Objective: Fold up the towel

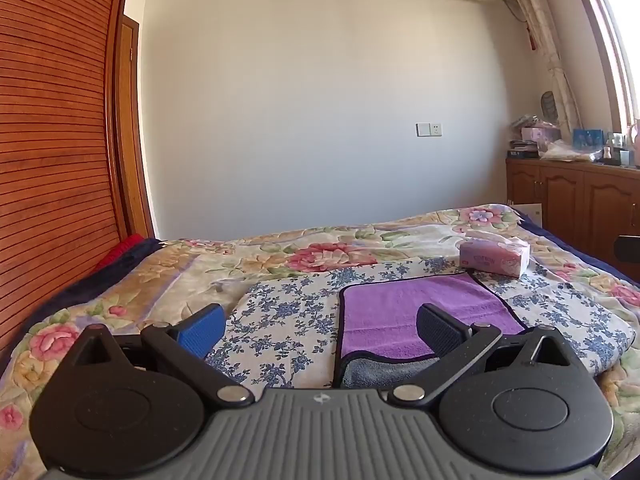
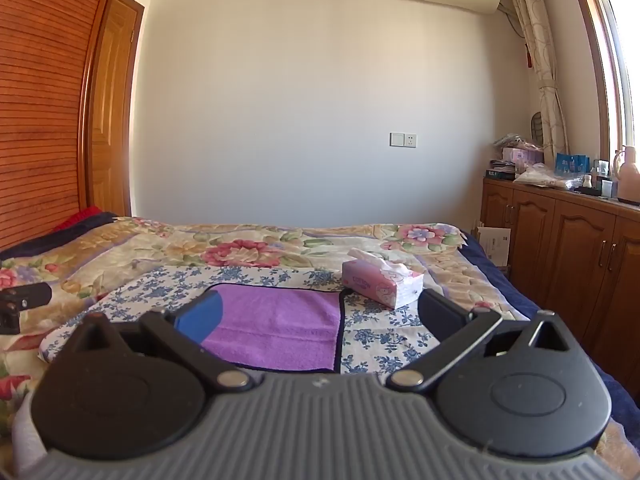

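Note:
A purple towel (image 1: 408, 312) with a dark border lies flat on a blue-flowered cloth (image 1: 280, 320) on the bed; its grey underside shows at the turned-up near edge (image 1: 384, 372). It also shows in the right wrist view (image 2: 280, 324). My left gripper (image 1: 320, 332) is open and empty, just in front of the towel's near left corner, its right finger over the towel. My right gripper (image 2: 320, 320) is open and empty, above the towel's near right part. The left gripper's tip (image 2: 24, 300) shows at the far left of the right wrist view.
A pink tissue box (image 1: 494, 256) stands on the bed just beyond the towel's far right corner, also in the right wrist view (image 2: 380, 282). A floral quilt (image 1: 320, 248) covers the bed. A wooden wardrobe (image 1: 52, 160) stands left, wooden cabinets (image 2: 568, 248) right.

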Tool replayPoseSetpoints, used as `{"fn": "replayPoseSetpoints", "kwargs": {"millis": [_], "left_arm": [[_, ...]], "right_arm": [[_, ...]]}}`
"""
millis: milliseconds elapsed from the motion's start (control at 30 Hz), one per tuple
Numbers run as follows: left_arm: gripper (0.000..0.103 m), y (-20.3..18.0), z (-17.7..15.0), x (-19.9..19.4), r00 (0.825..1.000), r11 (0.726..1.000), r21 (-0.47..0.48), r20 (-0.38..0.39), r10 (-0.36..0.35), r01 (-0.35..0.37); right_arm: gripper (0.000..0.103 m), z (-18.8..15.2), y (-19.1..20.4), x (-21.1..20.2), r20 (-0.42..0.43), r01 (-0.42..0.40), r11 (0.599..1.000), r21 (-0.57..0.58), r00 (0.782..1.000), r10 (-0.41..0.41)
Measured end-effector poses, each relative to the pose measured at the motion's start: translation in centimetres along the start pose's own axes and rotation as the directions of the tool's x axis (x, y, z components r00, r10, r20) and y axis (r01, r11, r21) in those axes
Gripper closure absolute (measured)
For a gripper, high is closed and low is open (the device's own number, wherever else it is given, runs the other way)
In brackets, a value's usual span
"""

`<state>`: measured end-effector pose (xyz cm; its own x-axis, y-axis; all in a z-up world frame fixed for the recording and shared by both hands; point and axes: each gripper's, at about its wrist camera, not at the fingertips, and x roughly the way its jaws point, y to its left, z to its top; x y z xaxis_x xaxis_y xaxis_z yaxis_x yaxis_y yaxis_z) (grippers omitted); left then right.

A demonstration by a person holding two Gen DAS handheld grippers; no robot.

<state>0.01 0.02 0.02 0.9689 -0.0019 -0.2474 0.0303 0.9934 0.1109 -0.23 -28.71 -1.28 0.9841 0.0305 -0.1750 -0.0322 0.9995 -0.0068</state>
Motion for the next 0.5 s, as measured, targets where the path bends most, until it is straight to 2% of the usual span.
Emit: {"fn": "replayPoseSetpoints", "kwargs": {"millis": [500], "left_arm": [[0.000,0.00,0.00,-0.01,1.000,1.000,0.001,0.004,0.000,0.000]], "right_arm": [[0.000,0.05,0.00,0.03,-0.003,0.001,1.000,-0.003,1.000,-0.001]]}}
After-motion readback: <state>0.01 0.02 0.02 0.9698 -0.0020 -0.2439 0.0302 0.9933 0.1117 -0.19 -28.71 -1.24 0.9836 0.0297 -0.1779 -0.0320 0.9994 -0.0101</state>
